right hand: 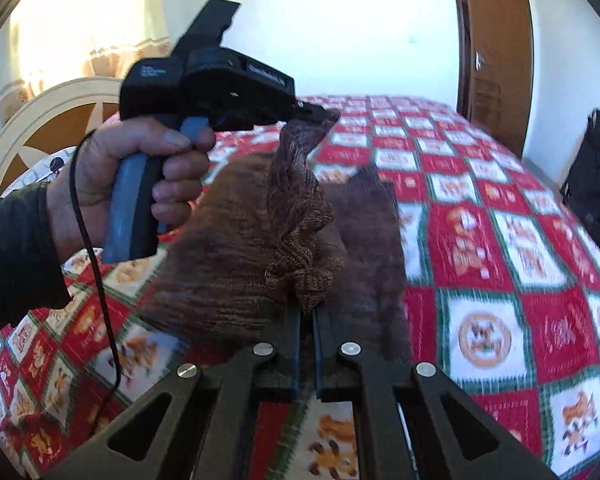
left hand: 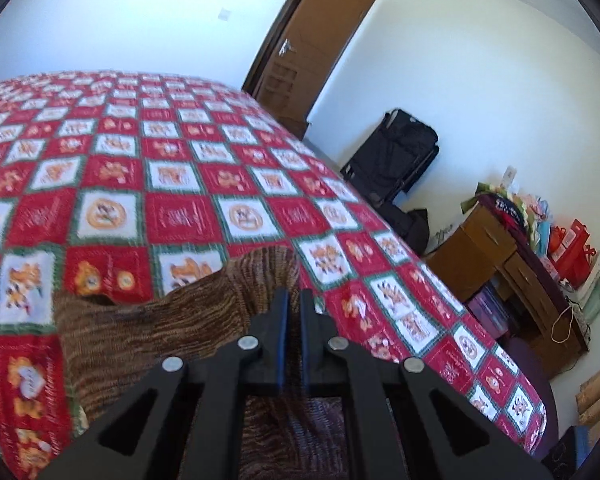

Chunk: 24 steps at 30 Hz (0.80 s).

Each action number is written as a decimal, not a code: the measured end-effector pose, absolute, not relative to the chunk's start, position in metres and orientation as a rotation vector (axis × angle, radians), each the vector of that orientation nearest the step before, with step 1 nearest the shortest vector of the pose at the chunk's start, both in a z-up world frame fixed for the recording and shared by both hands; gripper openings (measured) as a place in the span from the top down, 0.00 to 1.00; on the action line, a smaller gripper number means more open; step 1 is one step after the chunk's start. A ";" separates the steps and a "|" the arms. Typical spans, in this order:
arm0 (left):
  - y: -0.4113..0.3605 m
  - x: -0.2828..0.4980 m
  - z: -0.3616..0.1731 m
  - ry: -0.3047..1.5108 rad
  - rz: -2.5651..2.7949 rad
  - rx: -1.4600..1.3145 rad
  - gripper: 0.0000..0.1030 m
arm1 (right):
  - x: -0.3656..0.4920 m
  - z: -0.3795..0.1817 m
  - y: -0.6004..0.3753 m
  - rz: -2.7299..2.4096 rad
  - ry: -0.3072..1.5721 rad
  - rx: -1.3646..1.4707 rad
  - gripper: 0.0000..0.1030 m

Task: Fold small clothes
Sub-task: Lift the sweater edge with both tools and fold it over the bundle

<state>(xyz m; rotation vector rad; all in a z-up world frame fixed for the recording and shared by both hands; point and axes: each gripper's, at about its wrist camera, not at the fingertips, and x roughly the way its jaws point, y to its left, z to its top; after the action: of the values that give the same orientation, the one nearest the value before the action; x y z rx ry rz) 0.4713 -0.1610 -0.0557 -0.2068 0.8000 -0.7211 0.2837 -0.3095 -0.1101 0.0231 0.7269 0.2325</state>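
A small brown knitted garment (right hand: 236, 264) hangs stretched between both grippers above the red, white and green checked bedspread (right hand: 500, 240). My right gripper (right hand: 308, 312) is shut on a bunched edge of it at the bottom of the right wrist view. My left gripper (right hand: 316, 114), held in a hand, shows in the same view at upper left, shut on another corner. In the left wrist view the left gripper (left hand: 294, 292) is shut on the garment (left hand: 148, 332), which drapes down to the left below the fingers.
The bed (left hand: 180, 160) fills most of both views, with a headboard (right hand: 40, 120) at left. A brown door (left hand: 312, 48), a black suitcase (left hand: 396, 152) and a wooden desk piled with things (left hand: 520, 264) stand along the wall to the right.
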 end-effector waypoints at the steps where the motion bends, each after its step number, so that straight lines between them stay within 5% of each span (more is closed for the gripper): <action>1: -0.162 0.471 -0.057 0.811 -0.689 -0.180 0.94 | 0.284 -0.115 -0.311 0.233 0.742 0.027 0.96; 5: -0.162 0.475 -0.059 0.859 -0.608 -0.075 0.89 | 0.282 -0.126 -0.311 0.251 0.763 0.033 0.96; 9: -0.170 0.470 -0.061 0.871 -0.544 0.054 0.39 | 0.282 -0.133 -0.315 0.262 0.770 0.060 0.96; 19: -0.188 0.457 -0.063 0.809 -0.516 0.110 0.38 | 0.286 -0.106 -0.357 0.216 0.705 0.149 0.97; 24: -0.188 0.449 -0.083 0.833 -0.451 0.213 0.36 | 0.299 -0.138 -0.370 0.267 0.873 0.202 0.96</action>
<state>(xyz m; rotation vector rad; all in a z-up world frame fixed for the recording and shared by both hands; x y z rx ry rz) 0.4487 -0.1885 -0.0829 0.2127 0.8327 -0.4506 0.2991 -0.3697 -0.1381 0.2018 0.8727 0.2666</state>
